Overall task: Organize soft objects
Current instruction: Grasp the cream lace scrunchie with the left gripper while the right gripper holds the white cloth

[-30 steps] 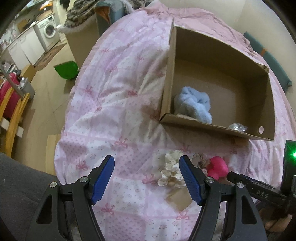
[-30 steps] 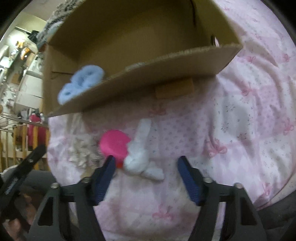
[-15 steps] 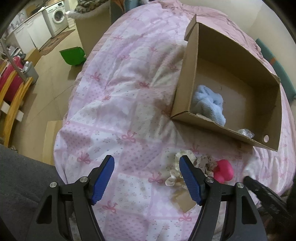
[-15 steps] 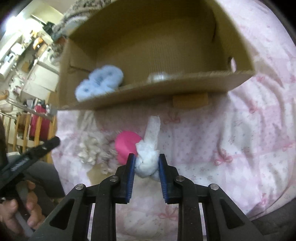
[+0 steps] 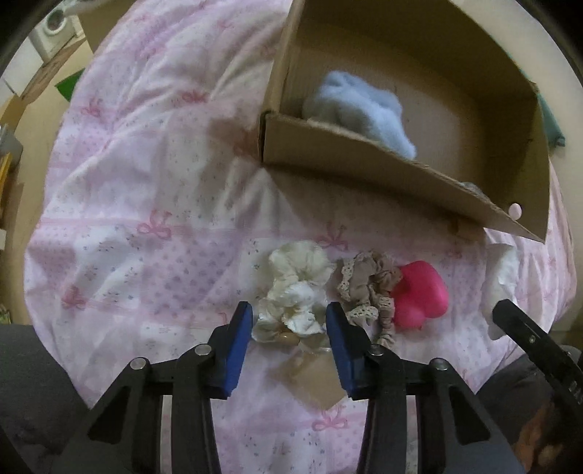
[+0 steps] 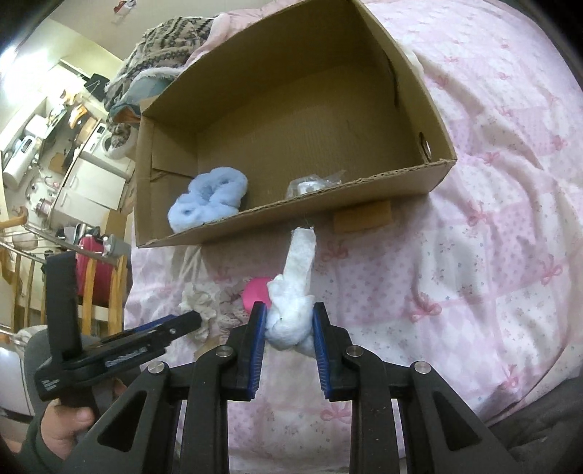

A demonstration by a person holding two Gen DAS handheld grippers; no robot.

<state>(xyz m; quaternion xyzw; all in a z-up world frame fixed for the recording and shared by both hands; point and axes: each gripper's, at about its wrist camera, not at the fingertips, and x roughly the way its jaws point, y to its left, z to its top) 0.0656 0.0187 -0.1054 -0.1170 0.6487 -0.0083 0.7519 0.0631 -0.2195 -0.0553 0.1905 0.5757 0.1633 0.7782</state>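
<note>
A cardboard box lies on the pink bedspread, holding a fluffy light-blue scrunchie and a small clear packet. In front of it lie a cream scrunchie, a beige lace scrunchie and a pink soft heart. My left gripper is open, its fingers on either side of the cream scrunchie. My right gripper is shut on a white knotted soft cloth and holds it above the bed in front of the box.
A brown card tag lies under the left gripper and another by the box front. The bed edge drops to a floor on the left with a green bin, chairs and a washing machine.
My left gripper moved forward and narrowed around the cream scrunchie. My right gripper closed on the white cloth and lifted it.
</note>
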